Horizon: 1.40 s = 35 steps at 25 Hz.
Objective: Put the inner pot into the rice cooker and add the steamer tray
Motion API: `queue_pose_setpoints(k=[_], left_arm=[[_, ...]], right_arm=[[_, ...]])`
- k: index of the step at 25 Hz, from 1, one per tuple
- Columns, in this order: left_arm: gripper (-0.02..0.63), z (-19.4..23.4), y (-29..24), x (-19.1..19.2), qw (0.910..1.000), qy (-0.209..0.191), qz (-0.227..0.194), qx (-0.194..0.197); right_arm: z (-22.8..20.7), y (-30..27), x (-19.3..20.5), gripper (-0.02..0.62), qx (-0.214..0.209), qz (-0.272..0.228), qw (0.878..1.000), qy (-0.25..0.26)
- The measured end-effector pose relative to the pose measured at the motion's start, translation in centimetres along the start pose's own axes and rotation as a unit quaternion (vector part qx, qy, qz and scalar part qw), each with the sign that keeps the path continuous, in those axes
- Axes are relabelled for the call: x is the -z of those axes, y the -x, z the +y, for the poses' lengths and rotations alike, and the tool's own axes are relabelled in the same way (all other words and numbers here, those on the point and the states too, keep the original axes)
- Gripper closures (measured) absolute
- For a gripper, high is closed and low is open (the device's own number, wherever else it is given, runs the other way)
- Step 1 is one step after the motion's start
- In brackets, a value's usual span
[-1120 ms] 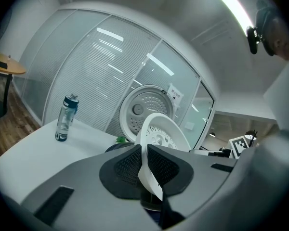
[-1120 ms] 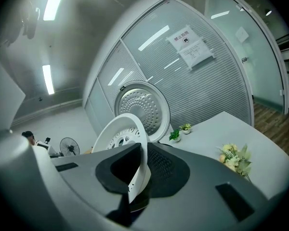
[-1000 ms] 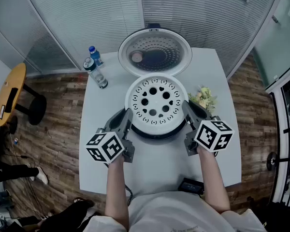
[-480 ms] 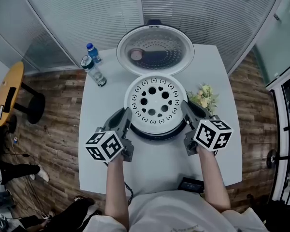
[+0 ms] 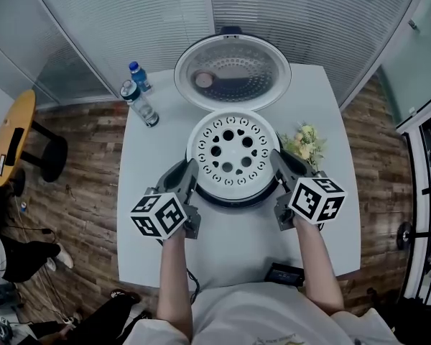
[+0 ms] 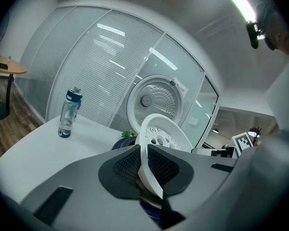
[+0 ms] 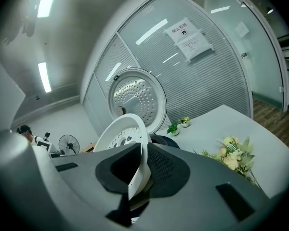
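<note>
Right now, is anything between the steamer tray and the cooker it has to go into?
Nothing visible. The left gripper and right gripper clamp the tray by its rim directly over the cooker. The lid is open behind it, and the bottles and flowers sit aside.

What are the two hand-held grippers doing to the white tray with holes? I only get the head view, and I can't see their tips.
Observer: In the left gripper view, the left hand-held gripper has both pads shut on the rim of the steamer tray.
Operator: And the other one?
Observer: The right gripper view shows the right hand-held gripper shut on the tray's opposite rim.
Operator: Is there anything past the big open lid?
Observer: Yes. The right gripper view shows a paper notice stuck on the glass wall.
</note>
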State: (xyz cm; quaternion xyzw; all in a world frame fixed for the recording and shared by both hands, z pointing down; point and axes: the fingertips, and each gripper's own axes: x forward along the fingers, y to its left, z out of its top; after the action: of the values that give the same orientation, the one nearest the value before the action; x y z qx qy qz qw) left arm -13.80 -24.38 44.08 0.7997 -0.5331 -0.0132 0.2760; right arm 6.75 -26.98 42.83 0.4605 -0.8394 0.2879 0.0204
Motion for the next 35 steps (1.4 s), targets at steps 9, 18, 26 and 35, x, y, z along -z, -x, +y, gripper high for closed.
queue_pose_setpoints(k=[9,18,26,35], left_arm=[[0.560,0.5,-0.8,0.5,0.9995,-0.024,0.019,-0.004],[0.547,0.9,-1.5,0.8,0.9985,-0.041,0.036,-0.008],[0.537,1.2,-1.9,1.3,0.9970,-0.058,0.048,-0.018],[0.523,1.9,-2.5,1.8,0.9939,-0.082,0.064,-0.038]], right_arm=[[-0.3,-0.6,0.3,0.540,0.015,0.003,1.000,0.019],[-0.5,-1.3,0.7,0.534,0.031,0.019,0.997,0.068],[-1.0,-1.7,1.1,0.528,0.036,0.026,0.996,0.081],[-1.5,-2.6,1.5,0.518,0.042,0.040,0.994,0.093]])
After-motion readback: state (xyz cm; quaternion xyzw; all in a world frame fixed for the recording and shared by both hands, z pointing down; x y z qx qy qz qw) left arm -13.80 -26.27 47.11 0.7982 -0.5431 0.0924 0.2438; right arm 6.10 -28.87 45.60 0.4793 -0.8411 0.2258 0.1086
